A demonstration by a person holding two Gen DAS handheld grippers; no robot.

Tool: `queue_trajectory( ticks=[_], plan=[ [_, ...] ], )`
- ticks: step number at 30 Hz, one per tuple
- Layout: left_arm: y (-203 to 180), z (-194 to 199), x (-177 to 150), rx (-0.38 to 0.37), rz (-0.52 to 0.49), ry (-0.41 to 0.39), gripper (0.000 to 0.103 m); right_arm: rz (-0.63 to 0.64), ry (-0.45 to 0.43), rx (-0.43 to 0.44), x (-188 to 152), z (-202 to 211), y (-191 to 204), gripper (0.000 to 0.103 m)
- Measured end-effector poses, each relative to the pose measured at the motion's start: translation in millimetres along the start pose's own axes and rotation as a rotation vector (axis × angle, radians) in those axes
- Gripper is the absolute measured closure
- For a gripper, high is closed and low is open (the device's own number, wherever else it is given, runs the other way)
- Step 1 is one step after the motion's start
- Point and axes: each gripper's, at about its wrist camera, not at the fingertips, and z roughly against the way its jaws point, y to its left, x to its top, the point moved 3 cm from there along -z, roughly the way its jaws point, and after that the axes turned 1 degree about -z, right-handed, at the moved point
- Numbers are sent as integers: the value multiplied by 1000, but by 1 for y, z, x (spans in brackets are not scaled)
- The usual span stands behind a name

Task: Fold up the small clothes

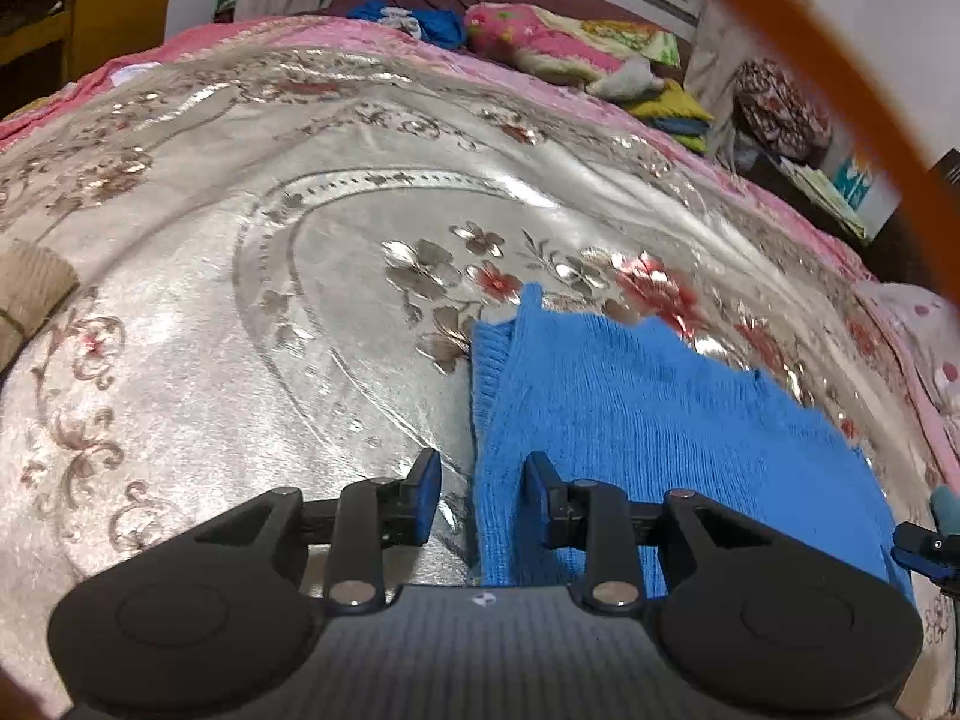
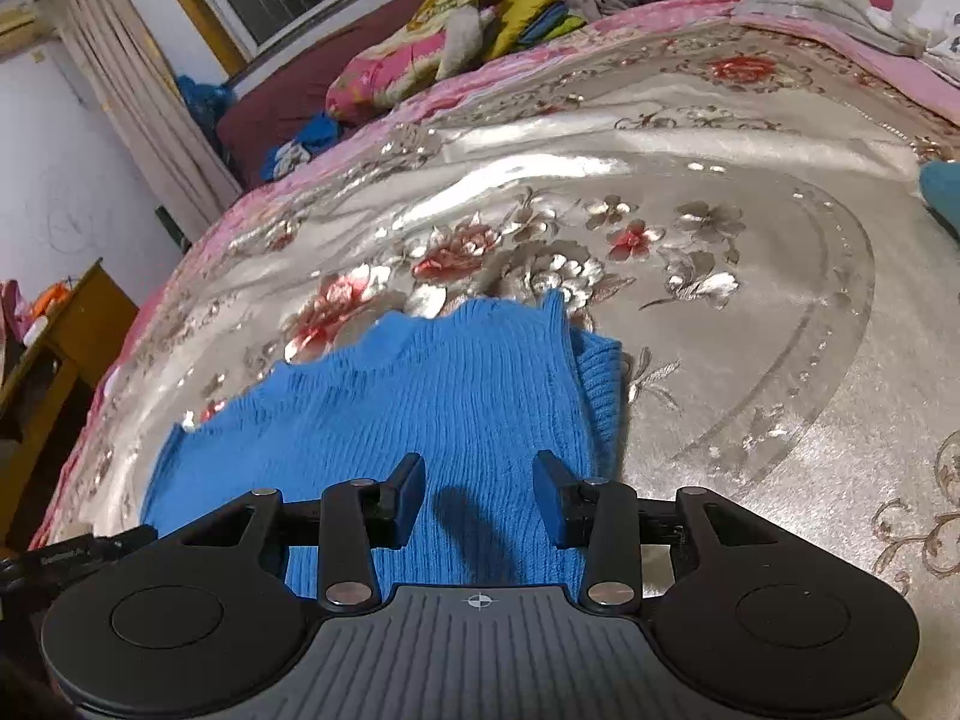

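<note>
A small blue knit garment [image 1: 630,420] lies flat on the shiny flowered bedspread [image 1: 240,300]. In the left wrist view my left gripper [image 1: 483,492] hangs open just above the garment's left ribbed edge, one finger over the bedspread and the other over the knit. Over the same garment [image 2: 432,396] in the right wrist view is my right gripper [image 2: 480,495], also open, with both fingers above the knit and nothing pinched. A ribbed layer [image 2: 600,384] sticks out from under the top layer at the garment's right side. Each view catches the other gripper only at its edge.
Pillows and folded clothes [image 1: 558,42] are piled along the bed's far side. A wooden desk [image 1: 90,12] stands off the bed's corner. A beige knit piece [image 1: 30,294] lies at the left, a teal item [image 2: 942,192] at the right, and an orange strap [image 1: 840,60] crosses the lens.
</note>
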Motion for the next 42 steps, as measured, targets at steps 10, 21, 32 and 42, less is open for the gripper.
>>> queue_trajectory(
  ticks=[10,21,32,42],
  plan=[
    [3,22,-18,-46,-8,14,62,34,27,-111,-12,-5,-16,63],
    [3,28,-37,-45,-45,47,58,16,12,-132,-13,6,-18,63],
    [-7,56,-50,-5,-97,60,57,71,44,-177,-27,13,-8,64],
    [-26,119,-69,-14,-135,40,57,49,4,-130,-33,80,-5,64]
  ],
)
